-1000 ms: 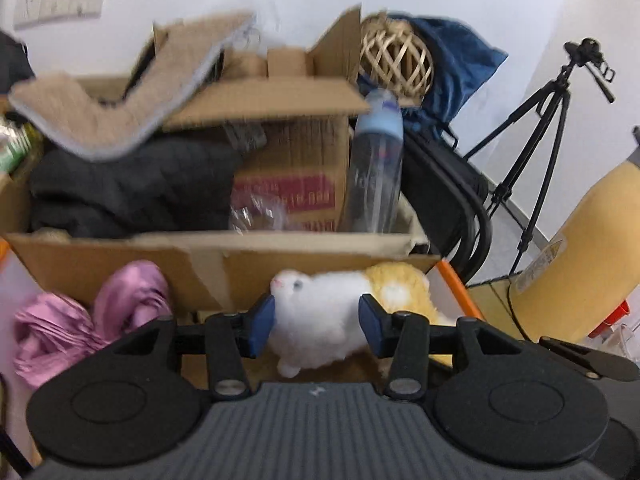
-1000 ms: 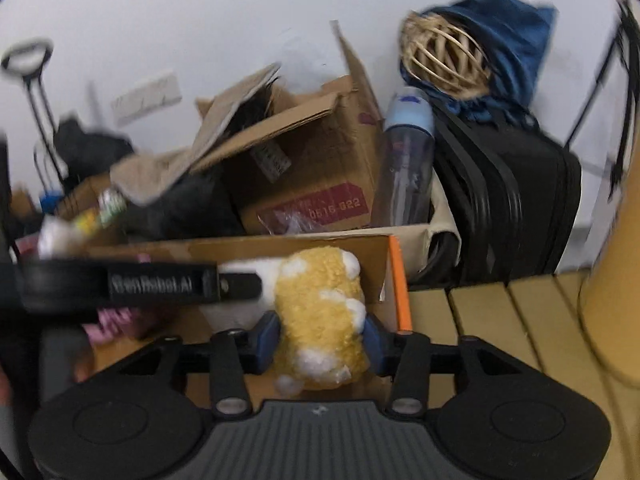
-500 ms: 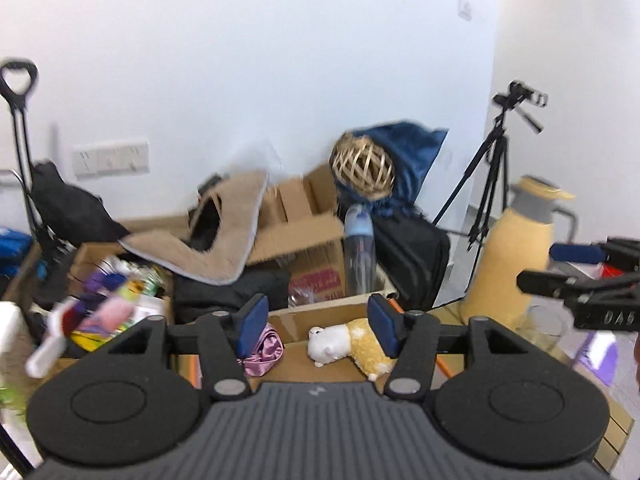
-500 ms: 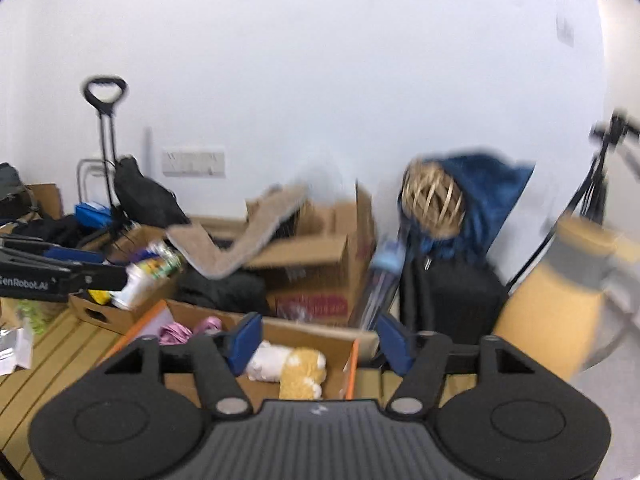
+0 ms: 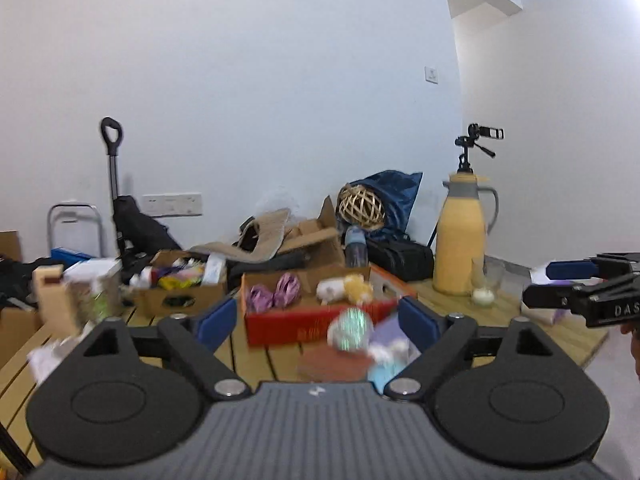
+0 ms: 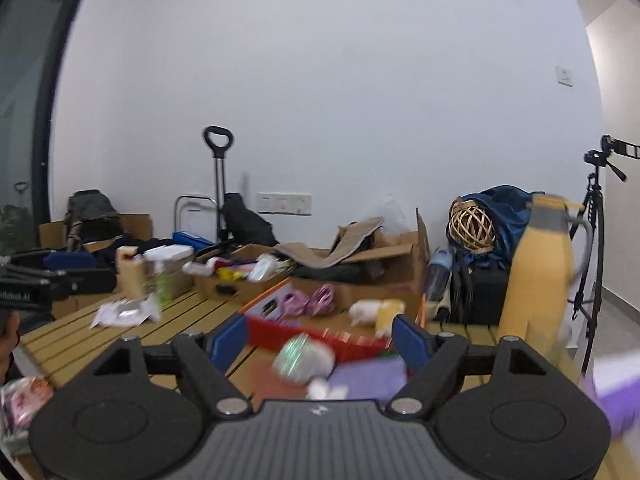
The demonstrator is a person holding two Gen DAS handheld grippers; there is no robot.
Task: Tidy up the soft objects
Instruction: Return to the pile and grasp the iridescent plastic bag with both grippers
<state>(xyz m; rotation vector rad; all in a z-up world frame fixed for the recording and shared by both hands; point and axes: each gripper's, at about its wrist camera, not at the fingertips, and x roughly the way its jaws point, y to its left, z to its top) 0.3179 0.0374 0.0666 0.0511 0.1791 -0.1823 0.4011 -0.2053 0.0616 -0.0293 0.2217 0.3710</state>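
Far left on the slatted table point(image 5: 256, 354), a small cardboard box point(image 5: 182, 298) stuffed with mixed packets; next to it the red-fronted box point(image 5: 320, 326) holds pink cloth point(image 5: 274, 294) on its left side and the white-and-yellow plush toy point(image 5: 345, 290) on its right. My left gripper point(image 5: 318, 320) and right gripper point(image 6: 320, 338) both have jaws opening wide, nothing gripped, blurry clutter on the table below them. Yellow thermos jug point(image 5: 460, 240) stands right of the box.
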